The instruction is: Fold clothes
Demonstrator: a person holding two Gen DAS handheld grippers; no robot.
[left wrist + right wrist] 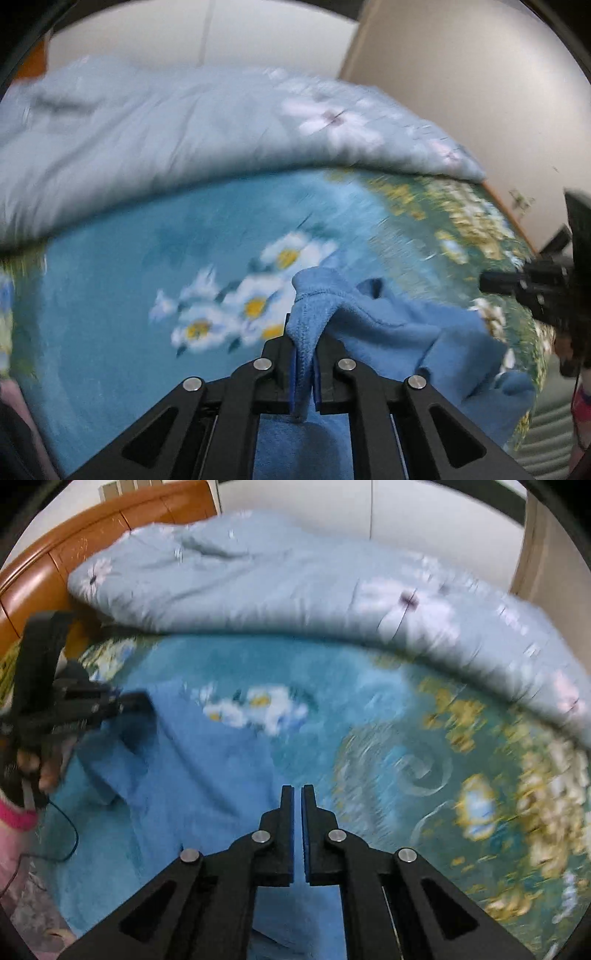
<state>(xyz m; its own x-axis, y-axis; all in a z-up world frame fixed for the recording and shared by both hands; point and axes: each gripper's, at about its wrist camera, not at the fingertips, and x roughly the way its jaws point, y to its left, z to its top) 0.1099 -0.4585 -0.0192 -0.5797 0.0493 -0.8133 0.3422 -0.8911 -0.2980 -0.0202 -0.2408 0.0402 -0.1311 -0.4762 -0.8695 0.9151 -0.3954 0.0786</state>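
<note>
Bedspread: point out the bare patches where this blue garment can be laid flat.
Free: the floral bedspread between the pale quilt and the blue garment. Crowded: the quilt along the far side, the left gripper clamped on the garment.

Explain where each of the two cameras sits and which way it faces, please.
Left wrist view: on the left hand-held gripper, looking down over its fingers, shut on a fold of the blue garment; the right hand-held gripper enters at the right edge.
Right wrist view: on the right hand-held gripper, shut, blue cloth visible under it; the person's left hand and pink sleeve show at left.
Shared: the floral bedsheet, the pale blue quilt, the garment.
</note>
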